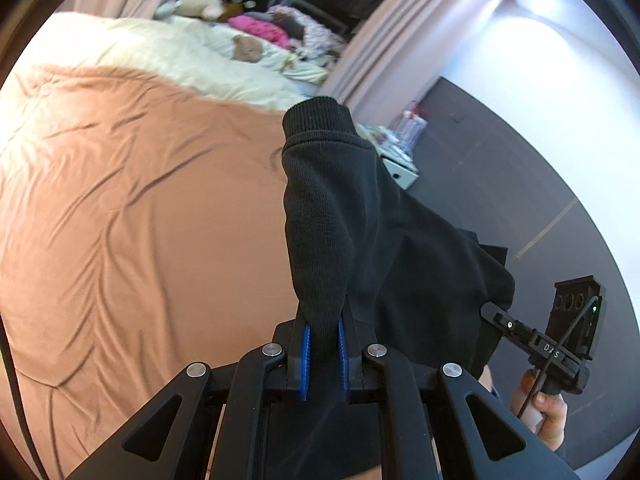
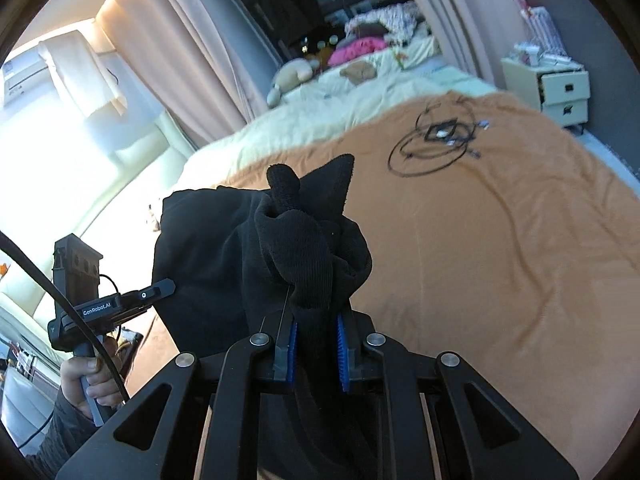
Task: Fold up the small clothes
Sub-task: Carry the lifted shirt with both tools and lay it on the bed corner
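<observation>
Left wrist view first: the left gripper point(image 1: 323, 354) is clamping its blue pads point(image 1: 305, 362) narrowly on a bunched fold of the black garment point(image 1: 352, 216), low in the centre of the frame. The knit cloth is rising from the pads to a ribbed cuff point(image 1: 316, 114) in the upper middle, and the rest is spreading toward the lower right, held up off the bed. Beneath it the orange bedspread point(image 1: 132, 216) is filling the left half, wrinkled, with a cream blanket point(image 1: 160, 60) along the upper left. At the lower right the right gripper point(image 1: 490, 312) is reaching into the garment's edge, a hand point(image 1: 548, 412) gripping its handle; its fingertips are hidden by the cloth here.

Right wrist view now: the right gripper point(image 2: 316, 356) is pinching a thick wad of the black garment point(image 2: 304, 248) between its blue pads point(image 2: 342, 360), bottom centre. The fabric is bunching up above the pads and draping to the left. There, at the lower left, the left gripper point(image 2: 168, 287) is meeting the cloth's edge. A coiled black cable point(image 2: 434, 142) is lying on the orange bedspread point(image 2: 500, 248) in the upper right, and a white drawer unit point(image 2: 560, 88) is standing beside the bed.
</observation>
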`<action>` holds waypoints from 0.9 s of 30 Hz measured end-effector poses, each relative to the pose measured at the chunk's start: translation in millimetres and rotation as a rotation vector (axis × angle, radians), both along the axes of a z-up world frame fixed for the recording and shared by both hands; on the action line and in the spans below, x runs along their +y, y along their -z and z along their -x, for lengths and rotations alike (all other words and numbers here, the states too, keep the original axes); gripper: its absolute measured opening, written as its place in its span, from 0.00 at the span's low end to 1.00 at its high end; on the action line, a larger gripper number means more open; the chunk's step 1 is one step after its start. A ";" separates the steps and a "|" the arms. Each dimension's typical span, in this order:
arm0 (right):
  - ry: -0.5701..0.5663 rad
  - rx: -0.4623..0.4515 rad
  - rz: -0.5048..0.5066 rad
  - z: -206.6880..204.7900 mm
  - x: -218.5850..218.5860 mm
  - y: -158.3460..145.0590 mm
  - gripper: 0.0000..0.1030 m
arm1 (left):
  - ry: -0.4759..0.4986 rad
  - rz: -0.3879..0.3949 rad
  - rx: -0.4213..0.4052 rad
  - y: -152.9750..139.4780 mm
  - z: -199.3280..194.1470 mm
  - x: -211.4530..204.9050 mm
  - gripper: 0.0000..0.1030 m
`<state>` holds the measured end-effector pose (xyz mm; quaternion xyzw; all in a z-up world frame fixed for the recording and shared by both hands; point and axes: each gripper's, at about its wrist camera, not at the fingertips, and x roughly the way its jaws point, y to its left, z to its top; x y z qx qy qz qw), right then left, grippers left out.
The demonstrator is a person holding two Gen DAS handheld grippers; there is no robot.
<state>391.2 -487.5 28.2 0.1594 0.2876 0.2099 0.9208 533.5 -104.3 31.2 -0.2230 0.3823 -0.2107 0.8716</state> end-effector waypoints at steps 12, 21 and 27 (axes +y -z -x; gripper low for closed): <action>0.219 -0.107 0.026 134.8 -111.7 -47.1 0.12 | 0.209 0.065 -0.070 -43.5 35.8 -131.3 0.10; 0.394 -0.126 0.076 234.8 -189.7 -66.2 0.12 | 0.404 0.105 -0.079 -62.8 53.8 -251.1 0.10; 0.499 -0.114 0.096 284.6 -206.6 -71.7 0.12 | 0.518 0.115 -0.060 -58.7 57.3 -322.1 0.10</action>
